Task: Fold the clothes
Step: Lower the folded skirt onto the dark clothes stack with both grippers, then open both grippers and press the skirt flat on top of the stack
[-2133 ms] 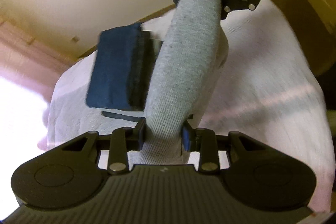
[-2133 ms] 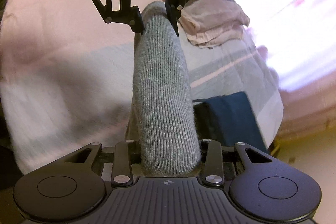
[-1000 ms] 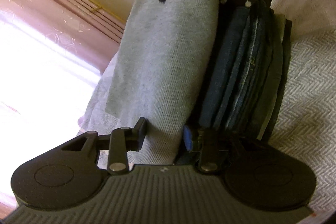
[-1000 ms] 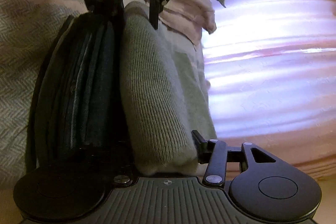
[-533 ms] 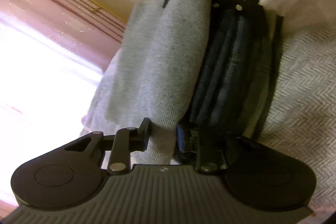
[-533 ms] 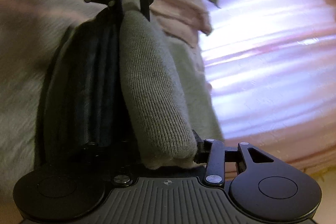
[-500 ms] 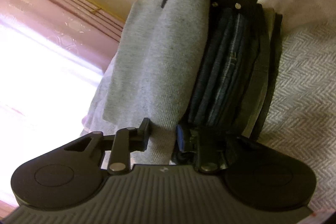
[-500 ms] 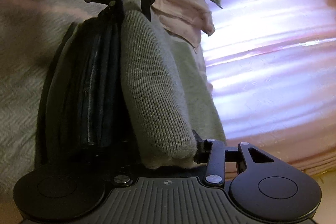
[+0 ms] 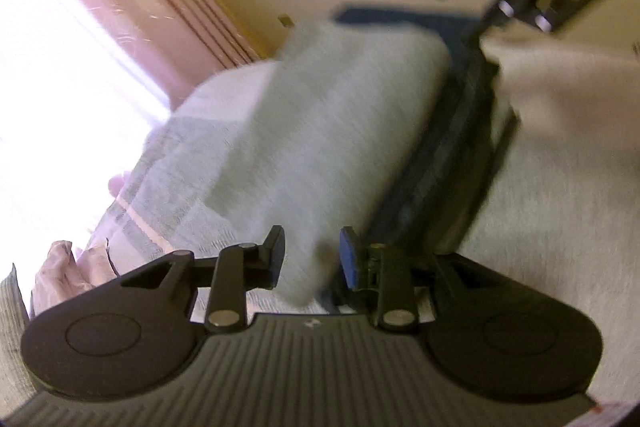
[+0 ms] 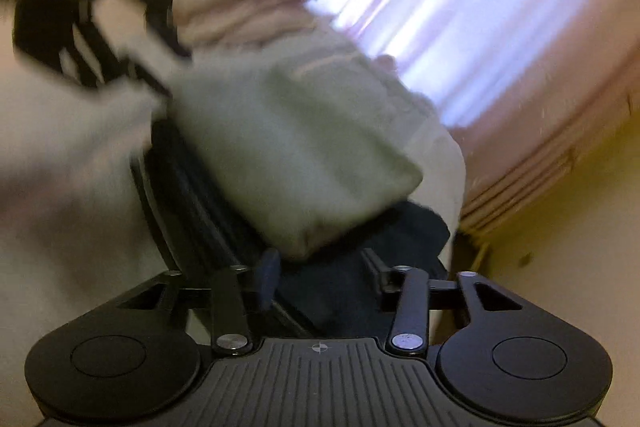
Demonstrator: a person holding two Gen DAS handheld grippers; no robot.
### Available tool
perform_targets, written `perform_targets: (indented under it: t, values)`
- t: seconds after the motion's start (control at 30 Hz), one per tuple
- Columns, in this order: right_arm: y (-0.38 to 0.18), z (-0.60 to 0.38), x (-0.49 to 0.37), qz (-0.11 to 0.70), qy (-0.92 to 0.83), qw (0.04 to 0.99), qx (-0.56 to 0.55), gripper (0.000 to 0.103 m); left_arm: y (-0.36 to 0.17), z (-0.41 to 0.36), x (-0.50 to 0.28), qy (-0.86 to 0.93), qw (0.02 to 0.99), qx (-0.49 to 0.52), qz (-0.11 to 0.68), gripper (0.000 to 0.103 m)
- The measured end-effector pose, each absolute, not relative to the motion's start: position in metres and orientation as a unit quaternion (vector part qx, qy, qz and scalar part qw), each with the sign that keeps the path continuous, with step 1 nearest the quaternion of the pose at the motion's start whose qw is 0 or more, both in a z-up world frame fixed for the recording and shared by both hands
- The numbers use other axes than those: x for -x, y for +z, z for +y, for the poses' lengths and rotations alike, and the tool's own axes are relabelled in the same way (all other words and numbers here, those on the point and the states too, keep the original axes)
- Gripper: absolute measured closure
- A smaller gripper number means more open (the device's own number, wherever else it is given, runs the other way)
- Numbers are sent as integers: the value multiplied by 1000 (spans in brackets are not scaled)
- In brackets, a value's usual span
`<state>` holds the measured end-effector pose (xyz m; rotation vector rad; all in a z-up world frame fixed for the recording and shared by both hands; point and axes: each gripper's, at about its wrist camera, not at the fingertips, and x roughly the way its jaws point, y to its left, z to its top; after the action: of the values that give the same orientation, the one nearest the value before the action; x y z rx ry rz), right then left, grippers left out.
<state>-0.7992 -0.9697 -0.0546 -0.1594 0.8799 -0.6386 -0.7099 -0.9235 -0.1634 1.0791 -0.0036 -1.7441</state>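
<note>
In the left wrist view, the left gripper (image 9: 311, 255) has its jaws apart, holding nothing. The folded grey garment (image 9: 332, 131) lies on the dark blue stack (image 9: 444, 155).

In the right wrist view, the right gripper (image 10: 320, 273) is also spread wide and empty, near the grey garment (image 10: 288, 151). I judge both should draw back straight, without brushing the garment's edge.

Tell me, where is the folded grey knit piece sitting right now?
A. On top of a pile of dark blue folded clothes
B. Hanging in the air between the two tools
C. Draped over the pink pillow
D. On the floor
A. The grey knit piece lies flat on the dark blue stack, and the fingers of the left gripper and the right gripper stand apart, off the cloth.
</note>
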Motion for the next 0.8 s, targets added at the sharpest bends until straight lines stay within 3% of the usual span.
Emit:
perform_targets:
  t: [0.1, 0.2, 0.37, 0.63, 0.8]
  values:
    - [-49, -993, 779, 386, -292, 875, -6, 68, -150, -951, 708, -737, 532, -416, 38, 77]
    - [-85, -1028, 772, 419, -298, 853, -90, 69, -162, -978, 708, -750, 512, -410, 82, 77]
    - [-123, -1023, 797, 416, -294, 853, -116, 67, -198, -986, 723, -760, 474, -430, 108, 77]
    - [-73, -1056, 816, 346, -321, 855, -212, 67, -172, -967, 735, -761, 484, -419, 107, 79]
    - [-38, -1103, 800, 312, -334, 866, -205, 67, -172, -978, 759, -769, 473, -420, 94, 78]
